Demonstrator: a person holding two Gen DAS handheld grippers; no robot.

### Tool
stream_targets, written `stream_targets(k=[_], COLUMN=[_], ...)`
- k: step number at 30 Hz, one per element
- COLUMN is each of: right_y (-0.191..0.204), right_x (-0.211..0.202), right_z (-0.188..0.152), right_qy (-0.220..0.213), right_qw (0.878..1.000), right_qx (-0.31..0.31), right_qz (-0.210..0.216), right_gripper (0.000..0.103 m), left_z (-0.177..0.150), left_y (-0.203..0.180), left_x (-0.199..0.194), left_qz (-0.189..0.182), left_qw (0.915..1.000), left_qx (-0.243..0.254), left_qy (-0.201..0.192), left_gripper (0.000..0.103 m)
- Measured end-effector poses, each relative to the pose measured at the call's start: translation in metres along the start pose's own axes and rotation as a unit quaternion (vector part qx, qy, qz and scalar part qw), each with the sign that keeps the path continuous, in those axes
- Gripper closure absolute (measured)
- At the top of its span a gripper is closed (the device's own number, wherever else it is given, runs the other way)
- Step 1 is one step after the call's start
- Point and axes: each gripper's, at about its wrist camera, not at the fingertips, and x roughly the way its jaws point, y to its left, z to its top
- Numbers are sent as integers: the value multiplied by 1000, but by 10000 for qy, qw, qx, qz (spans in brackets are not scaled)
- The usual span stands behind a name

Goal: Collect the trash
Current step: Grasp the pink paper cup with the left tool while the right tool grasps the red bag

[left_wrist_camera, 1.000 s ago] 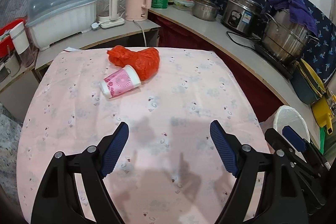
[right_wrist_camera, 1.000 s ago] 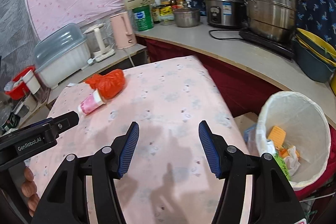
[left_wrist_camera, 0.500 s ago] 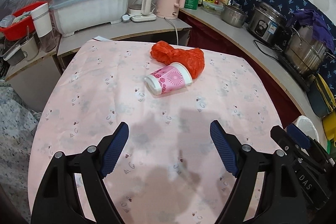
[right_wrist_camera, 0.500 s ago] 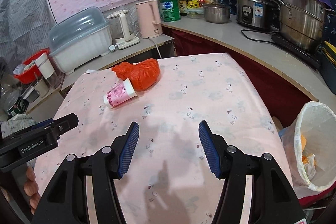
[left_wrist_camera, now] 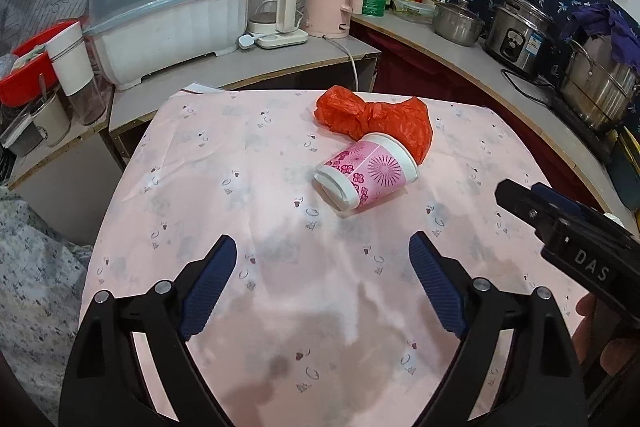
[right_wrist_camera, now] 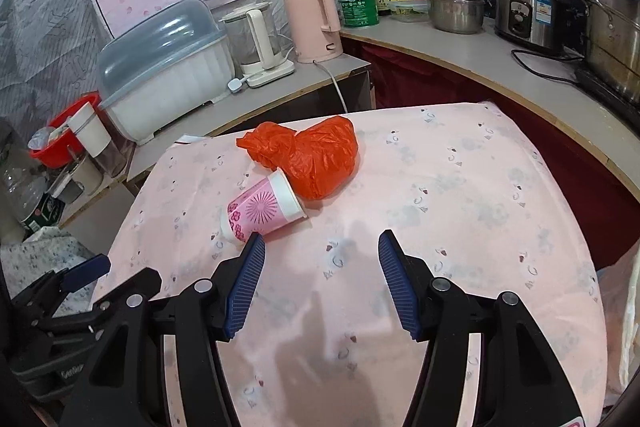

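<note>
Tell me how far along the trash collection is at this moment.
Nothing on the table looks collected yet. The pink paper cup lies tipped against the red plastic bag on the pink tablecloth. The left tool and right tool are open and empty; both items remain.

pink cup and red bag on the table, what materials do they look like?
Pink cup: looks like coated paper, matte with a slight sheen; printed floral pattern, rolled white rim and recessed base suggest a disposable paper cup.
Red bag: thin plastic film, glossy; fine crinkles and a bunched, tied-looking neck. Contents not visible.
</note>
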Motion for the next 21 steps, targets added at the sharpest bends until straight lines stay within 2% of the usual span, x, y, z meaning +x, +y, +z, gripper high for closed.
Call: stream_targets(k=[10,17,21], right_y=[0,2,12], right_x=[75,110,126], right_z=[45,56,61], right_qy=[194,390,439], right_qw=[9996,9976,9960], right_qx=[-158,-382,-636], right_qz=[126,416,447], right_gripper=[46,46,46], left_z=[28,29,28], left_y=[-13,-30,-40], left_x=[61,97,111], left_qz=[-221,-336,-241], left_qw=[9971,9894,9842], left_qx=[728,1392,1722], left_qy=[-63,-243,-323], left_gripper=[15,15,15])
